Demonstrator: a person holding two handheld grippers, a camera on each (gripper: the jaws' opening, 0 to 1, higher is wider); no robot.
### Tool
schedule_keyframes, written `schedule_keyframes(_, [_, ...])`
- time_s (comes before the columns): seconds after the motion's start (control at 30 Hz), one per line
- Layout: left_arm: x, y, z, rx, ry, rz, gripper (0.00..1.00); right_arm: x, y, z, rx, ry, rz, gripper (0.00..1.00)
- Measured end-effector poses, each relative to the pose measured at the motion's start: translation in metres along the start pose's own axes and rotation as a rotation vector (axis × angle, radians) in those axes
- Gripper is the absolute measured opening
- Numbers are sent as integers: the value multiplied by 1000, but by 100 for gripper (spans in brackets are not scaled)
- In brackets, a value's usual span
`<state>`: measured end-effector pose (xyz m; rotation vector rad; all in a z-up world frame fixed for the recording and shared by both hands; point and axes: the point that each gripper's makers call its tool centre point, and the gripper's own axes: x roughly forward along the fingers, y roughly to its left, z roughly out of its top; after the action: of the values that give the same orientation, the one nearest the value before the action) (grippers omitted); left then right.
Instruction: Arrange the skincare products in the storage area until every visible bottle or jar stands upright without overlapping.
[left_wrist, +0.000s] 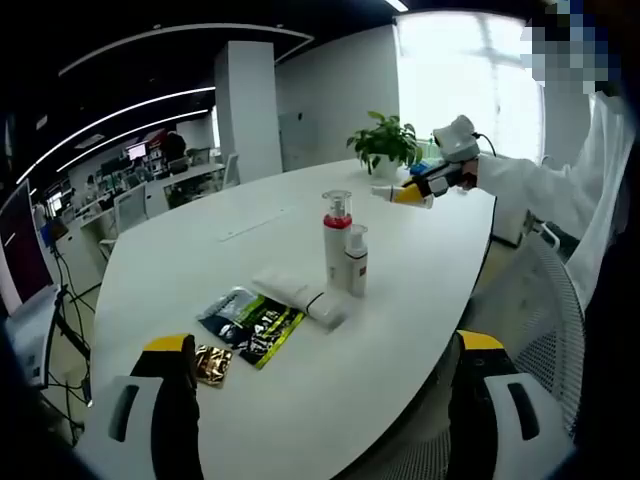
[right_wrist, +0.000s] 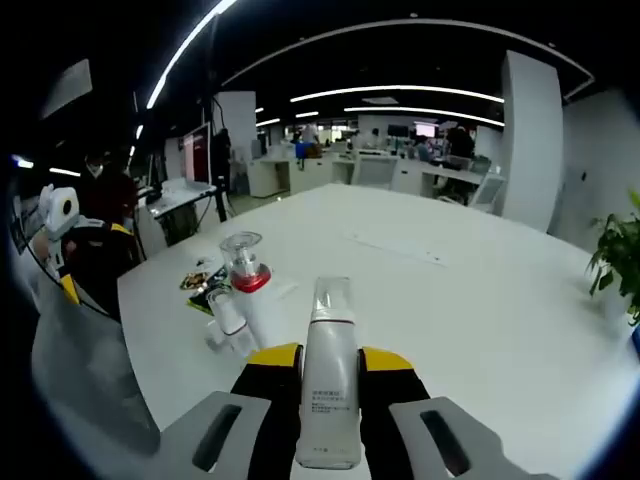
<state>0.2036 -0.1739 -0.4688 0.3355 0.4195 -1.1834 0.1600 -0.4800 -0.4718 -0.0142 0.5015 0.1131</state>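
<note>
**White tube clamped in my right gripper, bottles standing mid-table**

Yellow-tipped and black, the jaws of my left gripper (left_wrist: 325, 365) rise from the bottom of the left gripper view, spread wide apart with nothing between them. Just beyond the left jaw a small glossy gold sachet (left_wrist: 212, 364) lies flat on the smooth white oval table (left_wrist: 420, 330). Next out, two shiny dark foil packets (left_wrist: 250, 322) printed in green and white lie side by side, overlapping. Touching their far edge, a soft white tube (left_wrist: 295, 295) lies on its side. Past that, near the frame's centre, two cylindrical bottles stand upright and close together: a tall white pump bottle (left_wrist: 337, 243) with a red collar and clear domed cap, and a shorter white bottle (left_wrist: 356, 262) just to its right. Farther off, in the upper right of the frame, my right gripper (left_wrist: 392, 194) reaches over the table from a white sleeve (left_wrist: 540, 185), with a leafy potted plant (left_wrist: 385, 142) behind it.

In the right gripper view, my right gripper (right_wrist: 330, 375) is clamped on a flat white squeeze tube (right_wrist: 328, 375) with a red band, upright between the jaws at bottom centre. Beyond it, left of centre, the pump bottle (right_wrist: 250, 290) and the shorter bottle (right_wrist: 228, 318) stand on the table, the packets (right_wrist: 205, 290) behind them.
</note>
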Motion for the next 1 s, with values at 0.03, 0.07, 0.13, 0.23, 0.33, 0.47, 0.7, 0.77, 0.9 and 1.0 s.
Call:
schedule_keyframes(0.03, [0, 0, 0, 1, 2, 0, 99, -1, 2, 1, 1, -3, 3, 13])
schedule_keyframes(0.07, [0, 0, -2, 8, 6, -3, 99, -5, 8, 5, 0, -19, 13, 13])
schedule_keyframes(0.13, [0, -1, -2, 8, 5, -9, 99, -8, 15, 9, 2, -35, 22, 13])
schedule_keyframes(0.23, [-1, -2, -2, 6, -1, -14, 99, -15, 33, 14, 2, -58, 45, 13])
schedule_keyframes(0.33, [-1, -3, -3, 3, -2, -20, 99, -19, 50, 18, -9, -73, 71, 13])
schedule_keyframes(0.47, [0, -5, -2, 2, -6, -32, 99, -23, 76, 27, -13, -123, 132, 13])
schedule_keyframes(0.7, [4, -17, 12, -29, -66, -91, 99, -22, 114, 18, -16, -117, 185, 13])
schedule_keyframes(0.77, [5, -20, 15, -54, -87, -115, 99, -20, 123, 14, -10, -110, 204, 13])
schedule_keyframes(0.9, [11, -29, 22, -103, -135, -160, 99, -15, 141, 7, 23, -111, 235, 13])
schedule_keyframes(1.0, [14, -37, 31, -122, -185, -201, 92, -13, 153, 5, 35, -111, 259, 13])
